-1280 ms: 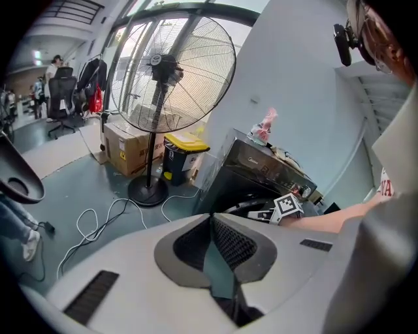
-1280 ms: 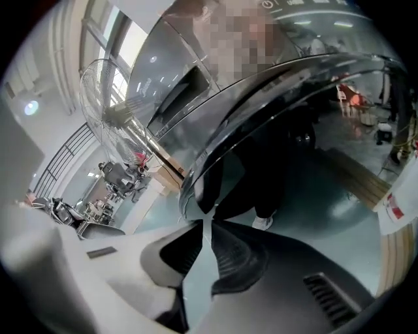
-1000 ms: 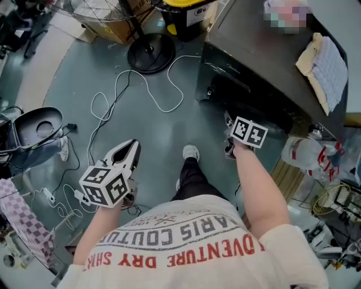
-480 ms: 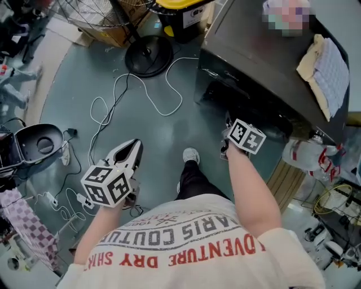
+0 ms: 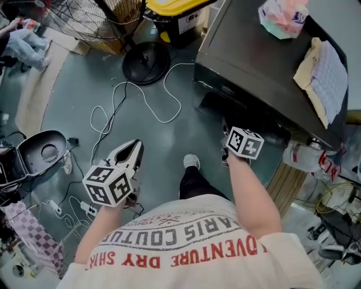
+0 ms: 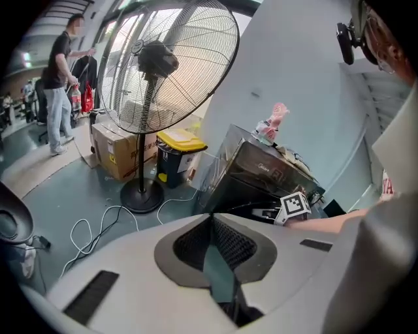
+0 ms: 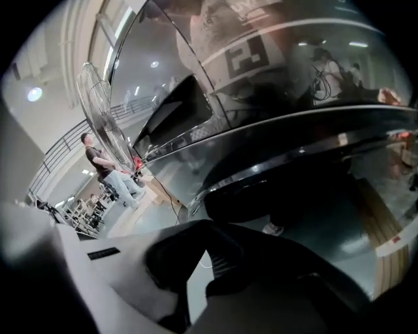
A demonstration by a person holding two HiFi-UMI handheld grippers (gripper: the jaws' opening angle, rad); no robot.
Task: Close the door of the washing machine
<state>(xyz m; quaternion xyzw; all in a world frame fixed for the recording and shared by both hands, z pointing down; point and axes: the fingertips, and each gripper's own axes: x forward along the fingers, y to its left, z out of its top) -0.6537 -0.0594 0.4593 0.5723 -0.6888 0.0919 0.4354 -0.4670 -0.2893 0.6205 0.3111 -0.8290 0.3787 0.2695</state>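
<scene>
The dark grey washing machine (image 5: 254, 62) fills the upper right of the head view. Its glossy curved door (image 7: 294, 150) looms close in the right gripper view, just beyond the jaws. My right gripper (image 5: 227, 131) is low against the machine's front, shut, with nothing between its jaws. My left gripper (image 5: 135, 145) hovers over the floor at the lower left, well away from the machine; it is shut and empty. In the left gripper view, the machine (image 6: 261, 176) stands ahead on the right. How far the door stands from its frame I cannot tell.
A standing fan's round base (image 5: 145, 61) and a white cable (image 5: 130, 96) lie on the floor left of the machine. A yellow-lidded bin (image 5: 175, 8) stands behind. A cloth (image 5: 324, 73) lies on the machine. My shoe (image 5: 192, 162) is between the grippers. A person (image 6: 62, 85) stands far off.
The left gripper has crept forward over the floor. The right gripper stays at the machine's front. Both remain shut.
</scene>
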